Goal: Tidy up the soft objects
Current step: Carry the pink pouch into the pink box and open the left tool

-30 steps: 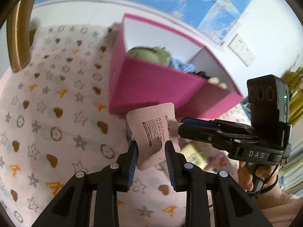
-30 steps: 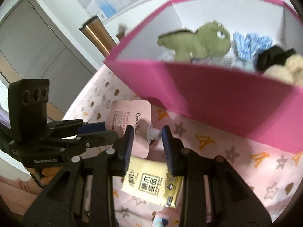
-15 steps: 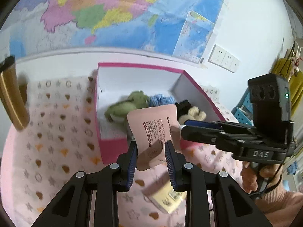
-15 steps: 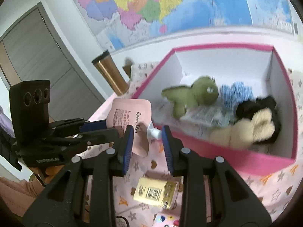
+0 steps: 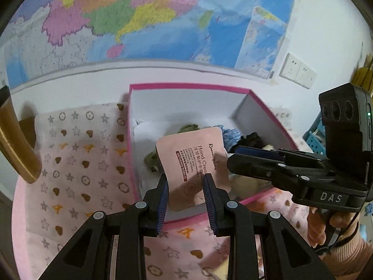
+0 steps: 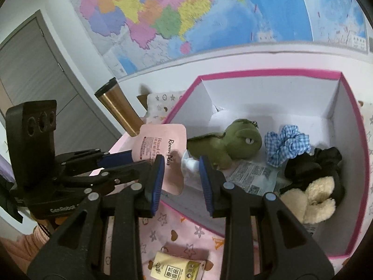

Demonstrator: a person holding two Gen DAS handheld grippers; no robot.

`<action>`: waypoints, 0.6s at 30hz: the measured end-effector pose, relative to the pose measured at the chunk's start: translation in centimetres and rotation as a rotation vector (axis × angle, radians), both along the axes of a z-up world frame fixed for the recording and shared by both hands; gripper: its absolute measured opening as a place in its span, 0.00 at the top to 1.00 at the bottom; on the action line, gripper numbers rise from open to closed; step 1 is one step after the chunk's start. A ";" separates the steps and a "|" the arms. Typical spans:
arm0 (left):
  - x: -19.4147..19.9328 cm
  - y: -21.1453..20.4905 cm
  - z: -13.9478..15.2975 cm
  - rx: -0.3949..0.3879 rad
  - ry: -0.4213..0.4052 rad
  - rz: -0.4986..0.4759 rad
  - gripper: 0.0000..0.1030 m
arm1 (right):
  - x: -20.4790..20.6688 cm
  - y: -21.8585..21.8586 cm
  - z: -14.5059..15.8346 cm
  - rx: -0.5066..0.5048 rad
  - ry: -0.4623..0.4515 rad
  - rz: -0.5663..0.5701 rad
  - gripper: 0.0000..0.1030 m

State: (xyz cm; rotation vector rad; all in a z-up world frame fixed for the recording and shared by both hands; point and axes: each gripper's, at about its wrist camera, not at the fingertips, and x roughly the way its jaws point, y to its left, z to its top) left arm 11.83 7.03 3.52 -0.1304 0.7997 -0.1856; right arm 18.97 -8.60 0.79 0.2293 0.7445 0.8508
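Two grips on one pink pouch (image 5: pixel 195 163): clamped by its lower part in the jaws of the left gripper (image 5: pixel 185 182), nipped at the white cap (image 6: pixel 190 166) in the jaws of the right gripper (image 6: pixel 180 163). Neither pair spread wider than its hold.

Lifted within the last second from low in front of the pink box (image 5: pixel 186 85), below its near wall. Now held above that wall, with the open box just ahead of both sets of jaws. Probably only a short push forward and a release left for this item.

Inside the box, ahead and right of the right jaws: green dinosaur toy (image 6: pixel 233 142), blue checked scrunchie (image 6: pixel 288 143), dark and cream fluffy pieces. Mostly covered by the pouch from the left side.

Below the right jaws, on the patterned surface (image 5: pixel 77 163): yellow packet (image 6: pixel 177 267), not yet packed, partly masked by the fingers.

Hard to judge: firmness of the pinch on the cap, and the pouch's height over the contents.
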 end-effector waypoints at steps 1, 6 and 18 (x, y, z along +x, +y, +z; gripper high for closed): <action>0.1 0.1 -0.2 -0.001 0.006 0.002 0.73 | 0.2 0.0 -0.2 -0.001 0.006 0.001 0.67; 0.8 0.6 -1.2 -0.006 0.031 0.014 0.73 | 0.8 0.5 -1.2 -0.017 0.047 0.016 0.67; 0.3 1.6 -0.5 -0.017 0.002 0.103 0.62 | 0.9 0.4 -1.4 -0.035 0.085 0.019 0.67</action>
